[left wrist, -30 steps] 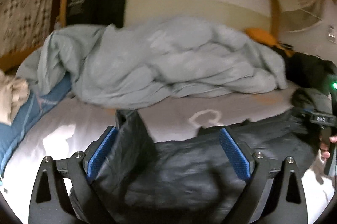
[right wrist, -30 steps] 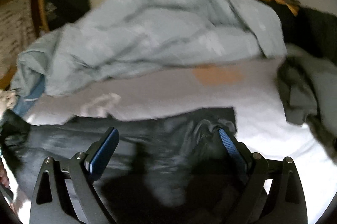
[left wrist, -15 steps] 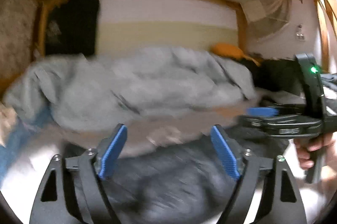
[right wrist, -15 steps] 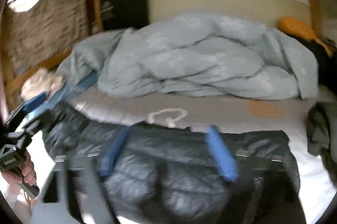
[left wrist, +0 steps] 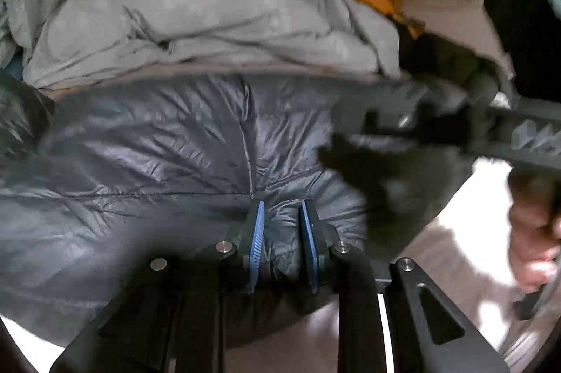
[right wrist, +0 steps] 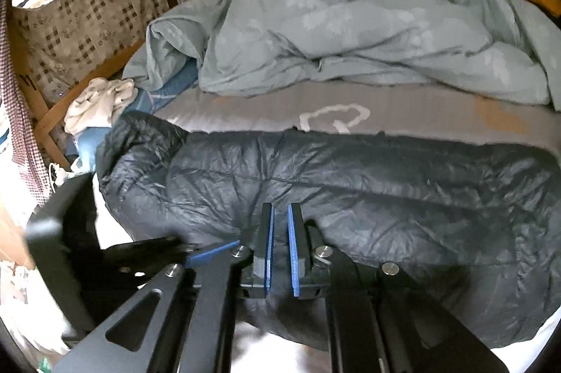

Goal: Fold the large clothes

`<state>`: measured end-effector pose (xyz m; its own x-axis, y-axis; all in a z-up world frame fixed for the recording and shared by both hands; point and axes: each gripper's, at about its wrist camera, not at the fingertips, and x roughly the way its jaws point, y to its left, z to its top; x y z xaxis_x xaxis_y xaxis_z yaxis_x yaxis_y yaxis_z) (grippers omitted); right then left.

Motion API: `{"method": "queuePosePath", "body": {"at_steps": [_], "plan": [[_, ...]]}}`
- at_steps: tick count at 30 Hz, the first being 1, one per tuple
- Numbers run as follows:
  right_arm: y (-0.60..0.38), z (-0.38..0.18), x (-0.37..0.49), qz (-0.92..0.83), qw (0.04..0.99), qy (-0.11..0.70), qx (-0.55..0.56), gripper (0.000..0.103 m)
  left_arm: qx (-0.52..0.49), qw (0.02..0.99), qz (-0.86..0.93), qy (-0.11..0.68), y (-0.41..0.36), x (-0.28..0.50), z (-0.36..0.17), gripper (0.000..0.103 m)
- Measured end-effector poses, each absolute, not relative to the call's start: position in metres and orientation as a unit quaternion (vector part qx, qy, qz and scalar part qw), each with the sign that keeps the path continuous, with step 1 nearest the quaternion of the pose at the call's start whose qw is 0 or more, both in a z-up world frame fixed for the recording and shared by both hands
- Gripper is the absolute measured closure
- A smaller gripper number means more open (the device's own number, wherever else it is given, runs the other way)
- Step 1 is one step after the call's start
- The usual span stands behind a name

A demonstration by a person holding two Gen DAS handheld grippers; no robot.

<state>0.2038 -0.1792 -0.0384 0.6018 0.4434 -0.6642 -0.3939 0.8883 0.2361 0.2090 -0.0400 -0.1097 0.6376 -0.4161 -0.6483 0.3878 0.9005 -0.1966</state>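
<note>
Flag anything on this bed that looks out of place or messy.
The pale blue duvet is bunched in a heap behind the dark puffer jacket instead of spread flat. A crumpled white cloth lies at the bed's edge, by the wooden frame. Nothing looks spilled or damaged. Both tools, left and right, pinch the jacket.

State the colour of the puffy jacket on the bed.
Dark navy, almost black; the jacket shows best in the right wrist view.

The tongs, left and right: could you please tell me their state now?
Left tongs: just closed, pinching the dark puffer jacket.
Right tongs: just closed on the same jacket.
</note>
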Motion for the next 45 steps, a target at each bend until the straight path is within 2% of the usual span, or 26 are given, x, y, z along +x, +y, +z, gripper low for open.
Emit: {"method": "queuePosePath", "body": {"at_steps": [4, 17, 19, 31, 38, 43, 45], "plan": [[-0.171, -0.052, 0.208, 0.226, 0.886, 0.404, 0.027, 0.095, -0.072, 0.888, -0.237, 0.388, -0.030, 0.222, -0.121, 0.082], [-0.158, -0.100, 0.272, 0.201, 0.832, 0.513, 0.061, 0.099, -0.075, 0.889, -0.225, 0.392, -0.029, 0.219, -0.124, 0.083], [-0.155, -0.098, 0.283, 0.189, 0.833, 0.517, 0.057, 0.103, -0.078, 0.888, -0.225, 0.393, -0.029, 0.218, -0.125, 0.082], [-0.140, -0.103, 0.357, 0.137, 0.846, 0.514, 0.040, 0.103, -0.075, 0.888, -0.224, 0.394, -0.030, 0.218, -0.124, 0.083], [-0.152, -0.062, 0.301, 0.212, 0.837, 0.499, 0.068, 0.103, -0.078, 0.888, -0.226, 0.392, -0.029, 0.217, -0.123, 0.083], [-0.145, -0.092, 0.280, 0.216, 0.797, 0.562, 0.046, 0.103, -0.076, 0.889, -0.224, 0.392, -0.029, 0.218, -0.123, 0.083], [-0.144, -0.103, 0.283, 0.206, 0.803, 0.557, 0.045, 0.103, -0.077, 0.888, -0.220, 0.396, -0.029, 0.219, -0.125, 0.082]]}}
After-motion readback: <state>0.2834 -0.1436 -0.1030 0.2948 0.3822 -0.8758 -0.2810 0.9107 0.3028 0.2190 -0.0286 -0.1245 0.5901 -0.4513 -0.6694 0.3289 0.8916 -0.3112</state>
